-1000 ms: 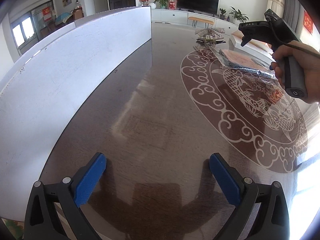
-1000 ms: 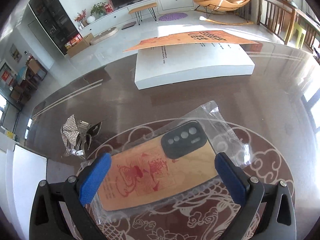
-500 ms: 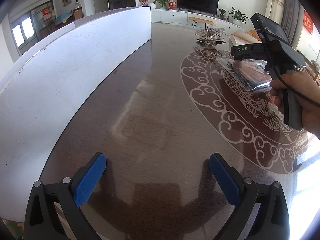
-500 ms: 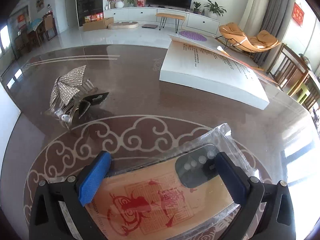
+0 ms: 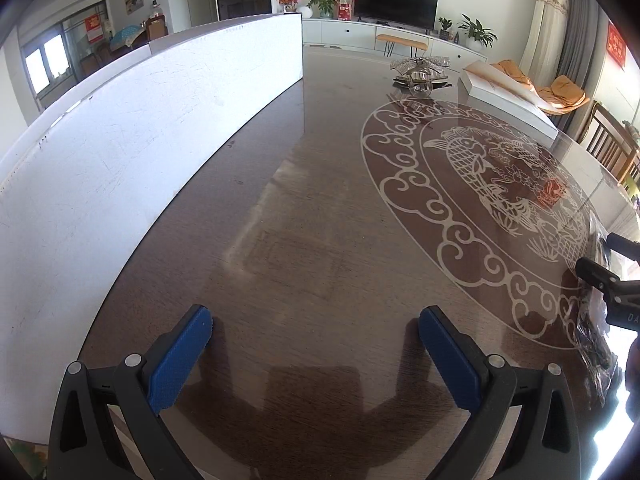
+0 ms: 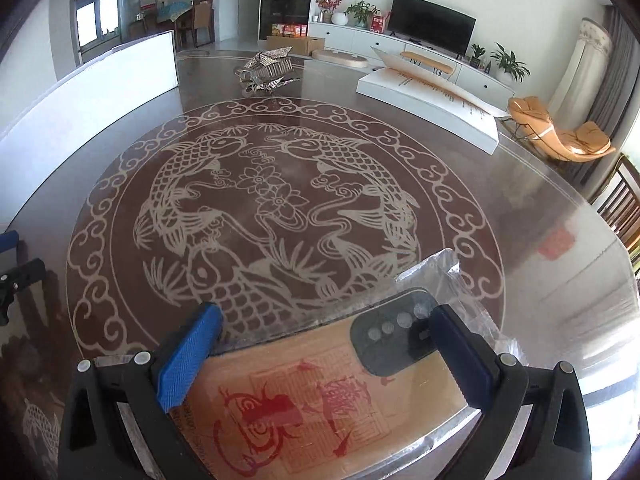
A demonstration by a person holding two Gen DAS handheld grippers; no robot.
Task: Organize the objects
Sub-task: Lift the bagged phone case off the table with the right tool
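Glass covers the big dark brown wooden table [image 6: 540, 184], glossy and reflective, with a pale cut-paper medallion of carp, lotus and cloud scrolls [image 6: 276, 208] under it. Along our left side stands a long white board [image 5: 132, 128], its face scuffed and scratched. Far across the table lies a flat white box with its orange-printed lid ajar [image 6: 432, 100], and near it a small silvery faceted ornament [image 6: 268, 68] whose form we cannot make out.

Closest to us is the task's thing: a tan wood-look phone case with a red printed figure and a dark rounded camera block [image 6: 328, 392], sealed in a crinkled clear plastic sleeve. It sits between the blue ribbed pads of our right gripper [image 6: 326, 344], near the table's edge. Its lower end is cut off by the frame, and the sleeve's glare blurs the print. The jaws stand wide on either side of the case, the right pad overlapping the camera block; we cannot tell whether they actually press it.

Our left gripper [image 5: 316, 356] hangs low over bare table with its jaws spread wide and nothing between them. In the left wrist view, the right gripper shows only as black parts and crumpled plastic at the right edge.
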